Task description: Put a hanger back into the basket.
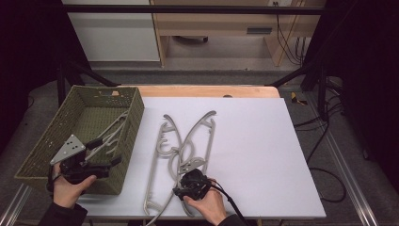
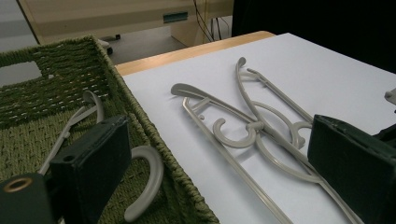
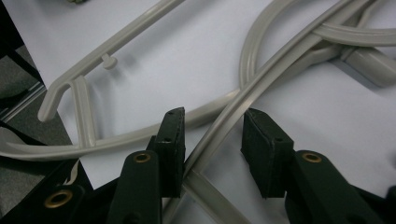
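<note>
My right tongs (image 3: 212, 140) straddle one hanger's bar (image 3: 233, 121), not yet clenched; its crossed neighbour (image 3: 116, 137) could drag along. Left tongs (image 2: 224, 163) gape empty.

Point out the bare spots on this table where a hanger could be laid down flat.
The white board is bare from the crossed hangers across to its right edge, and along its far edge too. The strip between the hangers and the green basket is narrow. It is crowded at the near edge, where the right gripper straddles a hanger bar, and inside the basket, which already holds a hanger.
</note>
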Tool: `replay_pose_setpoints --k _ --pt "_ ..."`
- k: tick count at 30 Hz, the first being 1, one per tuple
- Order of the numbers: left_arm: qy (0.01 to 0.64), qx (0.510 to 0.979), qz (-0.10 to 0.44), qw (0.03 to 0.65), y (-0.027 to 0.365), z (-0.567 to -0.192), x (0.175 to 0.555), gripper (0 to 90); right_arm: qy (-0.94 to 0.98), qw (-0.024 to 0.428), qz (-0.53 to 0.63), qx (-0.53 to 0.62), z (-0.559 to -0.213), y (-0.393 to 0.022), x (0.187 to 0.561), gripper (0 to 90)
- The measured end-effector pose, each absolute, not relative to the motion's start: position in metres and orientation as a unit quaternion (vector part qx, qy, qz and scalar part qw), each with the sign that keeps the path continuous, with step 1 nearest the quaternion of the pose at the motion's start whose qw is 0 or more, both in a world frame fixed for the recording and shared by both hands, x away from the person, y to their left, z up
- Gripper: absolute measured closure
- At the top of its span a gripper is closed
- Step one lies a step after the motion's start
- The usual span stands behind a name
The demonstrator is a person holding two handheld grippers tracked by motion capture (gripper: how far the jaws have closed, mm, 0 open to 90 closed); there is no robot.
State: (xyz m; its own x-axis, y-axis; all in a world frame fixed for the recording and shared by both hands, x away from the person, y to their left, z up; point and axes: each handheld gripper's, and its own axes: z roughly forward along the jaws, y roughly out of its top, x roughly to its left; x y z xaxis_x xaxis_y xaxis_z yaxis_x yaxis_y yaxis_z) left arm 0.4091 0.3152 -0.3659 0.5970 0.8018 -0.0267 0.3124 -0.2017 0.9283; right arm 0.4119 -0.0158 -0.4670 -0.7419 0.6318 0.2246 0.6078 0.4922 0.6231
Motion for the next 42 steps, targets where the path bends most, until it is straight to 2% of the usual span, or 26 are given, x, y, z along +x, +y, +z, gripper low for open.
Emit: replay_pose_setpoints --k 8,15,21,24,26,28,31,36,42 --pt "0.378 0.738 0.242 0.504 0.315 -0.366 0.409 5.7 0.855 -0.005 0.337 0.394 -0.463 -0.034 0.415 68.7" --pt "0.375 0.74 0.242 0.503 0.314 -0.366 0.408 5.7 0.85 -0.004 0.326 0.413 -0.462 -0.054 0.413 73.9" --pt "0.375 0.74 0.242 0.503 0.313 -0.366 0.408 5.7 0.846 0.002 0.323 0.425 -0.462 -0.072 0.411 76.4" --pt "0.374 0.742 0.241 0.501 0.312 -0.366 0.409 5.7 0.847 0.003 0.321 0.423 -0.462 -0.073 0.411 74.3" --pt "0.374 0.742 0.241 0.501 0.312 -0.366 0.409 5.7 0.846 0.01 0.325 0.423 -0.461 -0.072 0.411 70.0" --pt "0.375 0.742 0.241 0.501 0.312 -0.367 0.409 5.7 0.846 0.025 0.331 0.417 -0.46 -0.072 0.412 61.1" --pt "0.374 0.743 0.241 0.5 0.311 -0.367 0.409 5.8 0.841 0.042 0.34 0.418 -0.46 -0.069 0.414 58.9" --pt "0.373 0.745 0.241 0.499 0.31 -0.367 0.409 5.7 0.844 0.055 0.331 0.42 -0.465 -0.06 0.419 59.8" --pt "0.373 0.745 0.24 0.498 0.31 -0.367 0.409 5.8 0.847 0.089 0.312 0.421 -0.467 -0.051 0.418 69.5"
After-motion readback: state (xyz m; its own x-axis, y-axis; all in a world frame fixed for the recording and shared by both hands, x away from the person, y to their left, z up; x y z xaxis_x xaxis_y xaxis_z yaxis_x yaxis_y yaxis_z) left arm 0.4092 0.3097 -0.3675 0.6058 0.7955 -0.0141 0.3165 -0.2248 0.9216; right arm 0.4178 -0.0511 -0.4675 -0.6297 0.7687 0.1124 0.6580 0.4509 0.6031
